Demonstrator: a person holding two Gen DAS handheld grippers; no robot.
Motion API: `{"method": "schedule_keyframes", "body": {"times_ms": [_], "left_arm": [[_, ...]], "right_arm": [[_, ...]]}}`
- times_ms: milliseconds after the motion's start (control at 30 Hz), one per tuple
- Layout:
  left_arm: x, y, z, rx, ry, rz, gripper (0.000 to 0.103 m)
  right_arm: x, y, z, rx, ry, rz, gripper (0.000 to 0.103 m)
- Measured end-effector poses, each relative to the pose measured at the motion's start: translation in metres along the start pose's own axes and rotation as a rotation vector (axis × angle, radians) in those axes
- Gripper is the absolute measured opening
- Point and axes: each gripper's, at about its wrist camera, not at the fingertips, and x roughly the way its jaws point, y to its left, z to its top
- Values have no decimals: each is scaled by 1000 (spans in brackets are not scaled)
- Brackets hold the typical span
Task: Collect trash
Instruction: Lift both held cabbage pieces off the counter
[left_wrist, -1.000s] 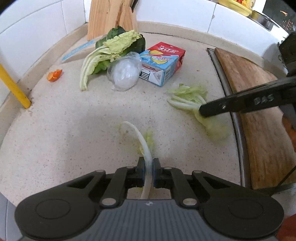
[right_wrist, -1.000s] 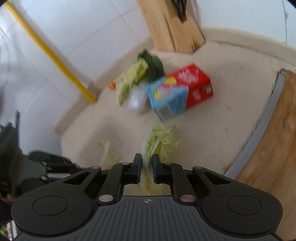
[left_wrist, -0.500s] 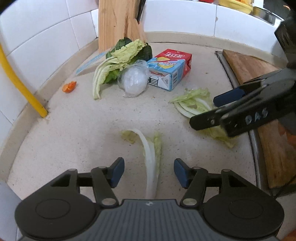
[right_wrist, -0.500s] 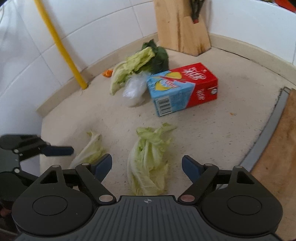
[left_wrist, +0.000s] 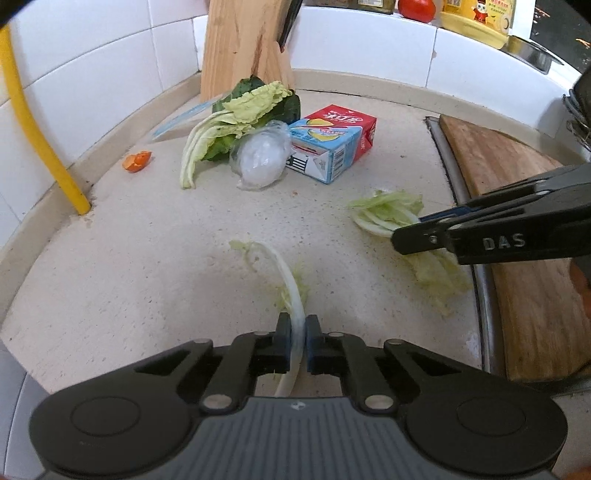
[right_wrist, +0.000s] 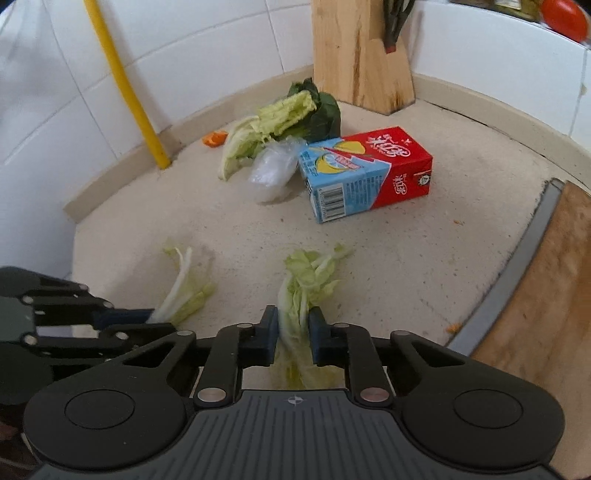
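Note:
A white cabbage stalk (left_wrist: 280, 266) with pale green leaf lies on the beige counter (left_wrist: 147, 258). My left gripper (left_wrist: 297, 325) is shut on the stalk's near end. To its right lies a crumpled green cabbage leaf (right_wrist: 310, 273). My right gripper (right_wrist: 293, 321) is closing its jaws on that leaf, and both blue pads press its near part. The left wrist view shows the right gripper (left_wrist: 406, 236) reaching in from the right onto the leaf (left_wrist: 388, 210). From the right wrist camera, the left gripper (right_wrist: 155, 319) sits low at the left on the stalk (right_wrist: 181, 284).
Further back lie a red and blue juice carton (left_wrist: 332, 144), a crumpled clear plastic wrap (left_wrist: 262, 155), a pile of cabbage and dark leaves (left_wrist: 243, 110) and an orange peel scrap (left_wrist: 137, 161). A knife block (left_wrist: 243, 44) stands in the corner, a yellow pipe (left_wrist: 37, 129) at the left, a wooden board (left_wrist: 517, 221) at the right.
Both grippers were shut a second ago, stood wide open over the stalk and the leaf half a second ago, and have closed on them again.

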Motion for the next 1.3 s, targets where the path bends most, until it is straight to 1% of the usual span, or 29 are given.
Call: {"method": "schedule_keyframes", "body": {"times_ms": [133,333,567,833,1300], "left_arm": [[-7,1,-4,-24,-13,-7,4],[-18,0,-8,-29,-32,-7,4],[-27,2,-9,-36,-52,0,4],[-35,5,-10,-37,-74,-1,4],[-52,22,-6,-55,-126,4,4]], "right_arm": [[-11,4,-6,22,-15,-7,22],[-21,10,-10,51,-32,1,21],[-28,23,-12,38,-48,11,21],[-34,29,-13,32,-68,1,21],[-42,42,-7,21,-109,-15,21]]}}
